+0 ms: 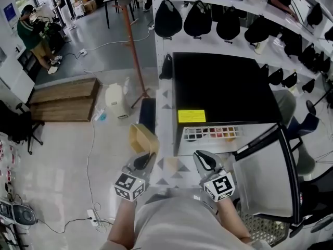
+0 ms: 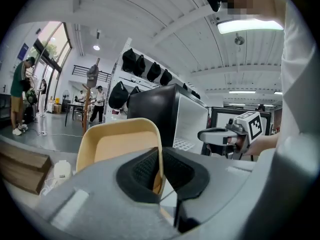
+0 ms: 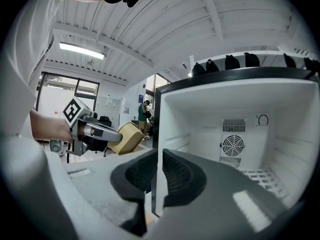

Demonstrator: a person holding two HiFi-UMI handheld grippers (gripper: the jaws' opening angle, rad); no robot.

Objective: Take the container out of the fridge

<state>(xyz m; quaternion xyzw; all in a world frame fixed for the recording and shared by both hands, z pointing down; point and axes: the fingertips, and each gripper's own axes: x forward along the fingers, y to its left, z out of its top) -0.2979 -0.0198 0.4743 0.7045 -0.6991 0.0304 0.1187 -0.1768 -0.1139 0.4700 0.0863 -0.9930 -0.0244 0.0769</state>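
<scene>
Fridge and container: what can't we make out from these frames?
- Container: in the left gripper view its lower part is hidden behind the left gripper, so its contents are unclear.
- Fridge floor: the right gripper covers it in the right gripper view, and the fridge's own black top hides it in the head view.
- Yellow label: the print is too small in the head view.
- Rack items: too small to name in the head view.

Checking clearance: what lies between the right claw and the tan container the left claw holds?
Nothing. The head view shows only floor between the right claw and the tan container in the left claw.
</scene>
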